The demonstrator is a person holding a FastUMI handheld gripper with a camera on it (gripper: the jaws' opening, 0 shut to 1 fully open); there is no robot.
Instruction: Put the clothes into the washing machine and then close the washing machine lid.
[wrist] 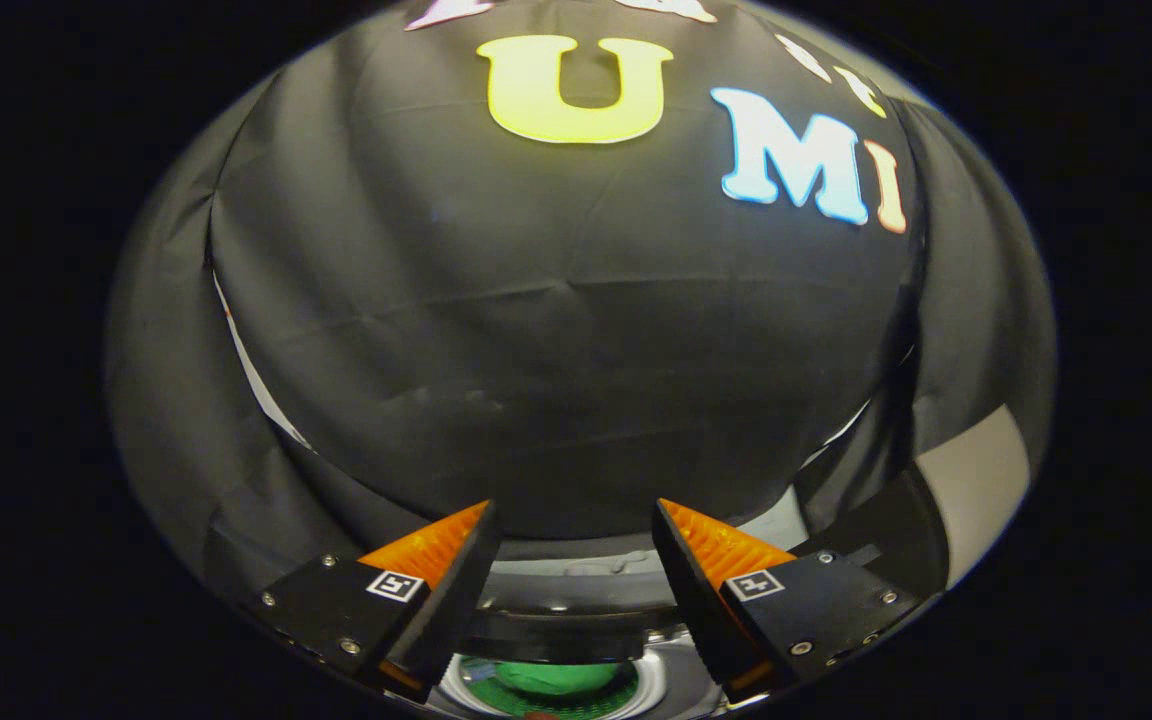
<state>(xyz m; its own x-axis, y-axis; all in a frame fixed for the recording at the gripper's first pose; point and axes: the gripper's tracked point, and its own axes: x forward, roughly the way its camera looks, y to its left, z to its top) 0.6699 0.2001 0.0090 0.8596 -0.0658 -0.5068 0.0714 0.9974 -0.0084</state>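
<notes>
My gripper (572,505) is open, with a wide gap and nothing held between its fingers. It points at the black cloth wall, well above the machine. Low down between the fingers I see part of the washing machine (576,572): a grey top edge, a dark band (556,636) across it, and a silver ring (652,682) around a round opening. Something green (554,677), which looks like cloth, lies inside that opening. I cannot tell whether the dark band is the lid or part of the rim.
The black cloth wall (556,330) stands close ahead, beyond the fingertips. A pale surface (976,470) shows past the cloth to the right of the right finger. A thin white gap (254,375) runs along the cloth's left seam.
</notes>
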